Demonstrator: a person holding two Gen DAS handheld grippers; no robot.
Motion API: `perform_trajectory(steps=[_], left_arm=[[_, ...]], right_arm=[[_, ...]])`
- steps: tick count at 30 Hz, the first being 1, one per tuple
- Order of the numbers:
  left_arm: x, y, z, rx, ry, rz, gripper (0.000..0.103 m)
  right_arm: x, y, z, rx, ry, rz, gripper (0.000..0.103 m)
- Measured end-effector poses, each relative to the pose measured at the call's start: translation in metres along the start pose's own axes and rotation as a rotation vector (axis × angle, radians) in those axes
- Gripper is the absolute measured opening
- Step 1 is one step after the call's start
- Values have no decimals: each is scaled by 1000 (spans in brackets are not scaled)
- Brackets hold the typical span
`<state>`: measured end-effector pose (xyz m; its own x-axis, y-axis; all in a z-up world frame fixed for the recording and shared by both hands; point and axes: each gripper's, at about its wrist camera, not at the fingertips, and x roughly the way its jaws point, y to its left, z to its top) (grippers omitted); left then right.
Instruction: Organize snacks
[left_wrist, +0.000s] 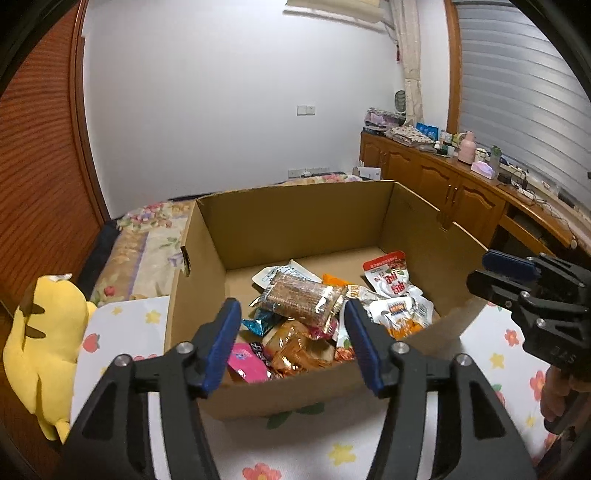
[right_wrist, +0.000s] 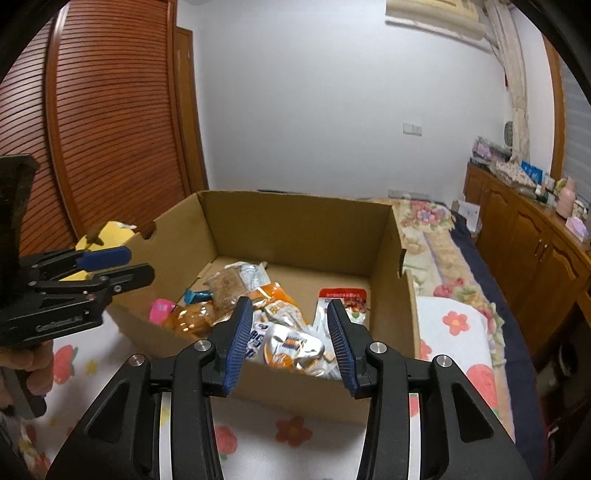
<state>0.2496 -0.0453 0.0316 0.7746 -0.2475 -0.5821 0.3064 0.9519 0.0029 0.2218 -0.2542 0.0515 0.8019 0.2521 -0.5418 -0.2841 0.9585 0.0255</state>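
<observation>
1. Plush toy (left_wrist: 44, 343), yellow and soft, slumped at the far left on a flower-print cloth (left_wrist: 122, 332).
2. Left gripper (left_wrist: 291, 343): black frame, ribbed blue pads, tilted down over the near wall of the box (left_wrist: 295, 218); jaws apart, nothing between them.
3. Box is open-topped brown cardboard, matte, with a notch handle in each side wall.
4. Snacks lie heaped on its floor: a biscuit pack (left_wrist: 301, 301), clear crinkly film, long axis running left to right; a glossy pink packet (left_wrist: 245, 362); a red-topped pouch (left_wrist: 388, 277) standing on end at the right.
5. Right gripper (right_wrist: 291, 338) tilted down over the near wall; jaws apart, empty.
</observation>
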Motion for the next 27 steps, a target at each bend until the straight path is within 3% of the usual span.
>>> perform_trajectory(steps=[7, 11, 14, 19, 22, 26, 27], left_arm=[[-24, -8, -15, 14, -34, -12, 64], [-37, -10, -22, 8, -64, -3, 76], [-46, -13, -29, 15, -80, 6, 78], [-59, -17, -42, 11, -109, 34, 95], [-66, -22, -49, 27, -129, 68, 100], [-72, -27, -58, 31, -143, 96, 103], [-73, -28, -60, 30, -145, 106, 103]], right_arm=[[-31, 8, -22, -1, -39, -9, 48], [-44, 8, -33, 23, -43, -6, 48], [-53, 8, -41, 33, -51, -11, 51], [-68, 9, -53, 39, -64, -26, 58], [-75, 9, -57, 53, -69, -14, 66], [-83, 11, -60, 60, -89, -26, 92], [-84, 11, -60, 64, -95, -27, 94]])
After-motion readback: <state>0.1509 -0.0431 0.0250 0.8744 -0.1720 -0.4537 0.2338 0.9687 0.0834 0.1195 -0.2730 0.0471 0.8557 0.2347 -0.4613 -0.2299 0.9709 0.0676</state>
